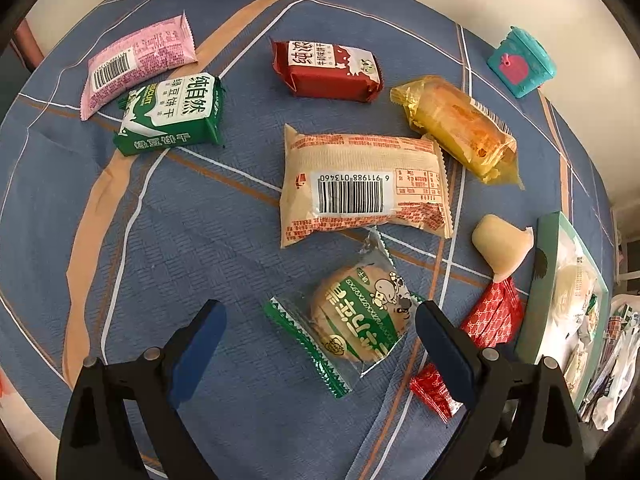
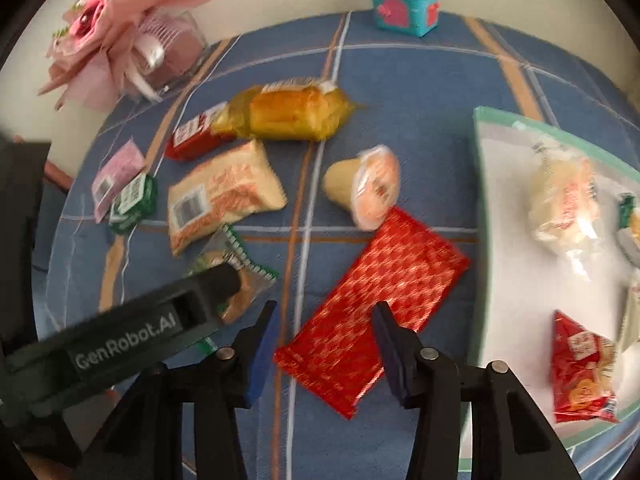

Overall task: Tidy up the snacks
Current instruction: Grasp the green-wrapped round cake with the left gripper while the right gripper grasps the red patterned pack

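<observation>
Snack packs lie on a blue plaid tablecloth (image 1: 200, 240). My left gripper (image 1: 320, 332) is open, hovering over a round biscuit in a clear green-edged wrapper (image 1: 356, 316). My right gripper (image 2: 326, 334) is open, its fingers either side of the near end of a red patterned packet (image 2: 372, 304), which also shows in the left wrist view (image 1: 494, 316). Farther off lie a beige barcode pack (image 1: 360, 188), a yellow cake pack (image 1: 460, 128), a red biscuit pack (image 1: 328, 70), a green biscuit pack (image 1: 172, 114), a pink pack (image 1: 136, 62) and a jelly cup (image 2: 366, 186).
A white tray with a green rim (image 2: 480, 184) at the right holds several snacks, among them a red chip bag (image 2: 580, 368). A teal box (image 2: 404, 2) stands at the table's far edge. A pink flower arrangement in a glass container (image 2: 120, 44) stands far left.
</observation>
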`<control>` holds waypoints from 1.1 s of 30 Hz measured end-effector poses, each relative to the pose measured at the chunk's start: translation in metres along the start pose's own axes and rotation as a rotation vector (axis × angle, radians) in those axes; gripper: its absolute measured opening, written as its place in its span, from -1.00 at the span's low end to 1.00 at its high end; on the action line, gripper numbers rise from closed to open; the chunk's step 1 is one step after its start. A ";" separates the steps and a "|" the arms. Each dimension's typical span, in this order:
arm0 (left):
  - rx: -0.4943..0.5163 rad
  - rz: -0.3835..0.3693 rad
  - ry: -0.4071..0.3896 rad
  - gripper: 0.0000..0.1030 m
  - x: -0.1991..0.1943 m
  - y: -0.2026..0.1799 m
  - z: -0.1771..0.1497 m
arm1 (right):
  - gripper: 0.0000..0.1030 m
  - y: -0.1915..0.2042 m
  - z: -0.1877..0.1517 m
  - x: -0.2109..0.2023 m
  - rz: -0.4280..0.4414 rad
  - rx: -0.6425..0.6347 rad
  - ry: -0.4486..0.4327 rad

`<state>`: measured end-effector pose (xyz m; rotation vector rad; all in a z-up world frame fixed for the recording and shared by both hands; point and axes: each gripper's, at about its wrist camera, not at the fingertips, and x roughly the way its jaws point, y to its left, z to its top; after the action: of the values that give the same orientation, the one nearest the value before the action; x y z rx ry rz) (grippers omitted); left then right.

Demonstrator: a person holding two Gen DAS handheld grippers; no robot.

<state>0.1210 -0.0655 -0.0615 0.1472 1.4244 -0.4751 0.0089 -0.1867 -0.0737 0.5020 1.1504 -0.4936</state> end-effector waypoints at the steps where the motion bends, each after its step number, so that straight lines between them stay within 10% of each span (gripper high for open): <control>1: 0.000 0.000 0.000 0.86 0.000 0.000 0.000 | -0.02 0.000 0.001 -0.001 -0.034 0.002 -0.006; 17: -0.002 0.011 0.000 0.86 0.004 -0.003 0.005 | 0.41 -0.020 0.009 0.025 -0.108 0.104 0.018; 33: -0.008 -0.017 0.013 0.77 0.018 -0.009 -0.003 | 0.05 -0.015 -0.019 0.028 -0.088 0.009 0.067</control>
<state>0.1163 -0.0769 -0.0779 0.1318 1.4415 -0.4829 -0.0048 -0.1905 -0.1076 0.4800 1.2393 -0.5617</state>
